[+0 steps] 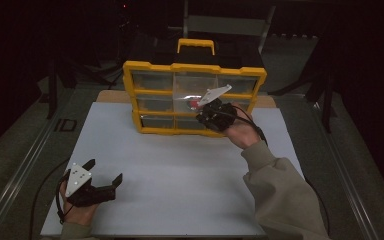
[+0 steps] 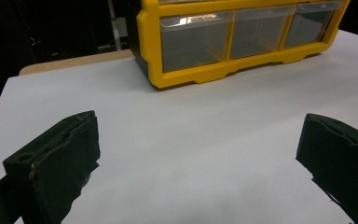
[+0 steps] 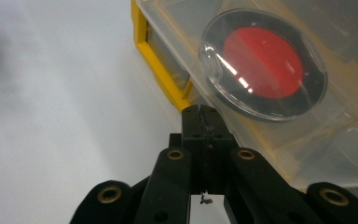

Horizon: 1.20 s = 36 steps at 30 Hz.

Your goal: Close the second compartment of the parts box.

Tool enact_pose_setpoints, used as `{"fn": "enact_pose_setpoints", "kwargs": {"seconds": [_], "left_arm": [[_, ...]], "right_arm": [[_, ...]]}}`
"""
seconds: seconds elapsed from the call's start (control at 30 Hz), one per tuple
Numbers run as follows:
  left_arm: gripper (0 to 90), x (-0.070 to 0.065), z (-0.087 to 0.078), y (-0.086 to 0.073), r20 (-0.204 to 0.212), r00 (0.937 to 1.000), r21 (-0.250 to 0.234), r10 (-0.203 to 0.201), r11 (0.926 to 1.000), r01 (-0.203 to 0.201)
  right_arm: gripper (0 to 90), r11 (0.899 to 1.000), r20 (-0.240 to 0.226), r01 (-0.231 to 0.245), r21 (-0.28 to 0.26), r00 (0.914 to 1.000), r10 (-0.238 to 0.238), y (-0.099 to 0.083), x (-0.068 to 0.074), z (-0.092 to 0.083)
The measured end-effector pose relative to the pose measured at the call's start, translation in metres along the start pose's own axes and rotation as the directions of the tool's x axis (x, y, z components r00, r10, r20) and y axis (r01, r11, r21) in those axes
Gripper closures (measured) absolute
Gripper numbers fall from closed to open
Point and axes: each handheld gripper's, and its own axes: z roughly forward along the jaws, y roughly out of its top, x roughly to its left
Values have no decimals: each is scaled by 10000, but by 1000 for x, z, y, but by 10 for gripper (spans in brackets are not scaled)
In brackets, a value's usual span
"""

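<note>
At 7 o'clock on the white tabletop [image 1: 180, 165], the left tool [image 1: 103, 171] gapes empty. At 1 o'clock, the right tool [image 3: 201, 116], jaws together, pinches the clear plastic drawer [image 3: 279, 98] of the yellow organiser [image 1: 194, 97], holding a red disc [image 3: 263, 63]. The drawer looks light, stiff and slippery; its front lip seems the best hold.

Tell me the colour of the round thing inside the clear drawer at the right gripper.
Red disc, ringed in black under a clear cover; the right gripper view shows it best.

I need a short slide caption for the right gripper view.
Shut right gripper pulling a clear drawer holding a red disc from the yellow organizer.
</note>
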Motion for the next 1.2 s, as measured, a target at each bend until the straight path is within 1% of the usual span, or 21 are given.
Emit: {"fn": "enact_pose_setpoints", "kwargs": {"seconds": [0.17, 0.3, 0.57, 0.7, 1.03, 1.2], "left_arm": [[0, 0, 1, 0, 6, 10000, 21, 24, 10000, -24], [0, 0, 0, 0, -30, 10000, -7, -30, 10000, 30], [0, 0, 1, 0, -16, 10000, 15, 19, 10000, -19], [0, 1, 0, 0, -22, 10000, -11, 2, 10000, -2], [0, 0, -1, 0, -27, 10000, -11, 18, 10000, -18], [0, 0, 0, 0, -22, 10000, -7, 27, 10000, -27]], "right_arm": [[899, 10000, -1, -7, -49, 10000, 7, 2, 1, 1], [899, 9999, -8, -91, -118, 10000, 91, 3, -1, 2], [900, 9997, 79, -186, -162, 9998, 188, 4, -1, 4], [900, 9994, 101, -308, -174, 9995, 310, 5, -2, 5], [899, 9986, 167, -434, -313, 9989, 440, 7, -3, 7], [900, 9974, 223, -598, -405, 9979, 607, 9, -5, 8]]}}
